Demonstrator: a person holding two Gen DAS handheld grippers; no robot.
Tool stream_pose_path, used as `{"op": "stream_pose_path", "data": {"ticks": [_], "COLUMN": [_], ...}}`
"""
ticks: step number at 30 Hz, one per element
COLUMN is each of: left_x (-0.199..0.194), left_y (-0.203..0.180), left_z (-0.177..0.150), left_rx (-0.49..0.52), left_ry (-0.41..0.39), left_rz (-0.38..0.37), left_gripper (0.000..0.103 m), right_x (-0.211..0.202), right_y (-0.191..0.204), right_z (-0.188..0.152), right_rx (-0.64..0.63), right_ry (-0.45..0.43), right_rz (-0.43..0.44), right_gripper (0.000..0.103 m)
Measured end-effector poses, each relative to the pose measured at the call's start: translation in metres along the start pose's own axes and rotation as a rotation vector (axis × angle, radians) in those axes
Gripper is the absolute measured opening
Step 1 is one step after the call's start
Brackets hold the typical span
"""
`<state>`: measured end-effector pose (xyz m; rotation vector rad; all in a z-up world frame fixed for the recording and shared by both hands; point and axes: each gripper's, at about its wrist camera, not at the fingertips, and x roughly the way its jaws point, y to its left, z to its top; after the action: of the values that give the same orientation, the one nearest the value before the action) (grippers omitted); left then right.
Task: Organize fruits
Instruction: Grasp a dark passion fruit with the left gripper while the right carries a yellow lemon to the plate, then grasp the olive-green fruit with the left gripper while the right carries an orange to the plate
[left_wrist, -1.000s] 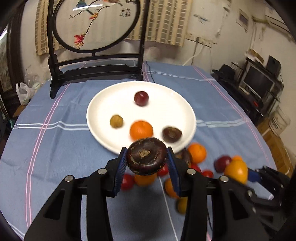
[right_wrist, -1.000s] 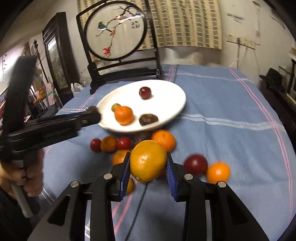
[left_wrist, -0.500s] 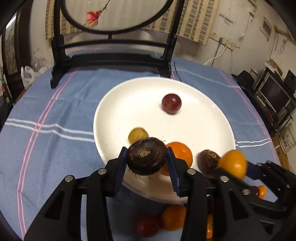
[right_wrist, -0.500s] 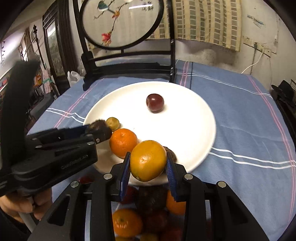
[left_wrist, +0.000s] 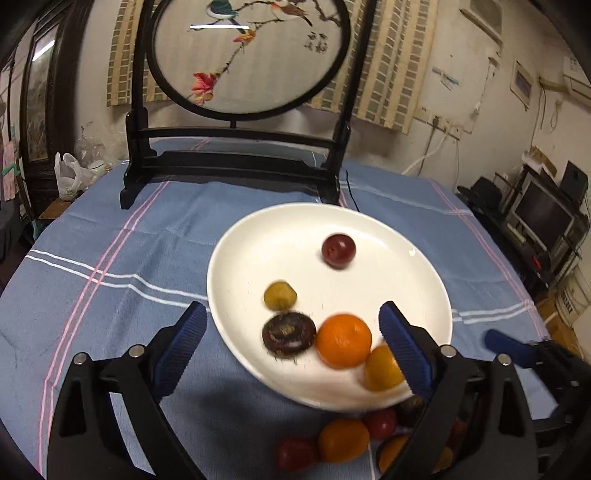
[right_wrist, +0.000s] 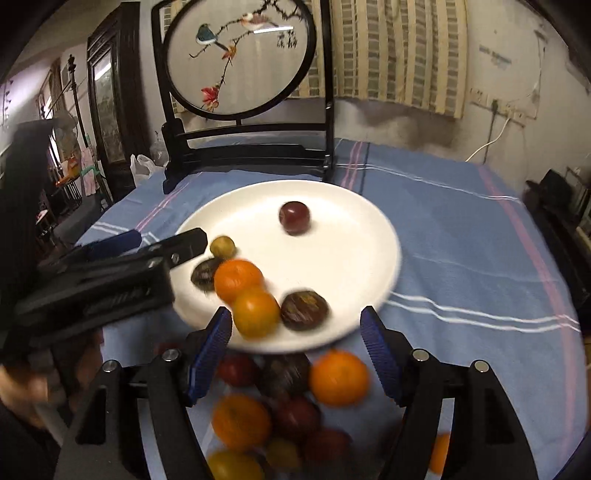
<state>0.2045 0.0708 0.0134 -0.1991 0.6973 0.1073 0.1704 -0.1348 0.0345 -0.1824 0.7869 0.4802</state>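
Observation:
A white plate lies on the blue tablecloth. On it are a red plum, a small yellow-green fruit, a dark purple fruit, an orange, a yellow-orange fruit and a second dark fruit. My left gripper is open above the plate's near left edge. My right gripper is open above the plate's near rim. Both are empty.
Several loose fruits lie on the cloth in front of the plate. A black wooden stand with a round bird painting stands behind the plate. Furniture and a monitor are off the table's right side.
Both grippers have opened and drawn back. The left let go of the dark purple fruit and the right of the yellow-orange fruit; both fruits now lie on the plate.

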Motion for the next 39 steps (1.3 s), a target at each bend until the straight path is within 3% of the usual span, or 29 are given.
{"op": "stream_pose_path", "data": {"ticks": [5, 9, 15, 17, 19, 28, 31, 39], "left_x": [-0.007, -0.018, -0.035, -0.035, -0.035, -0.03, -0.029, -0.032], "left_y": [-0.003, -0.002, 0.005, 0.008, 0.012, 0.015, 0.012, -0.007], "left_z": [-0.012, -0.028, -0.052, -0.057, -0.059, -0.061, -0.061, -0.069], "left_rx": [0.017, 0.039, 0.037, 0.026, 0.014, 0.006, 0.024, 0.101], "left_ry": [0.02, 0.057, 0.072, 0.085, 0.098, 0.105, 0.11, 0.124], "left_rz": [0.011, 0.009, 0.002, 0.003, -0.005, -0.009, -0.015, -0.033], "left_gripper": [0.094, 0.094, 0.095, 0.096, 0.096, 0.096, 0.096, 0.096], "right_x": [-0.033, -0.042, -0.04, -0.036, -0.032, -0.002, -0.003, -0.017], "right_y": [-0.029, -0.061, -0.089, -0.092, -0.094, -0.096, -0.096, -0.103], "right_z": [-0.033, -0.06, -0.091, -0.096, -0.099, -0.089, -0.089, -0.096], "right_rx": [0.012, 0.08, 0.137, 0.149, 0.165, 0.156, 0.155, 0.234], "right_ry": [-0.001, 0.059, 0.136, 0.157, 0.183, 0.204, 0.173, 0.118], "right_rz": [-0.093, -0.166, -0.209, -0.212, -0.219, -0.223, -0.182, -0.109], "right_gripper": [0.073, 0.073, 0.073, 0.07, 0.061, 0.059, 0.04, 0.04]}}
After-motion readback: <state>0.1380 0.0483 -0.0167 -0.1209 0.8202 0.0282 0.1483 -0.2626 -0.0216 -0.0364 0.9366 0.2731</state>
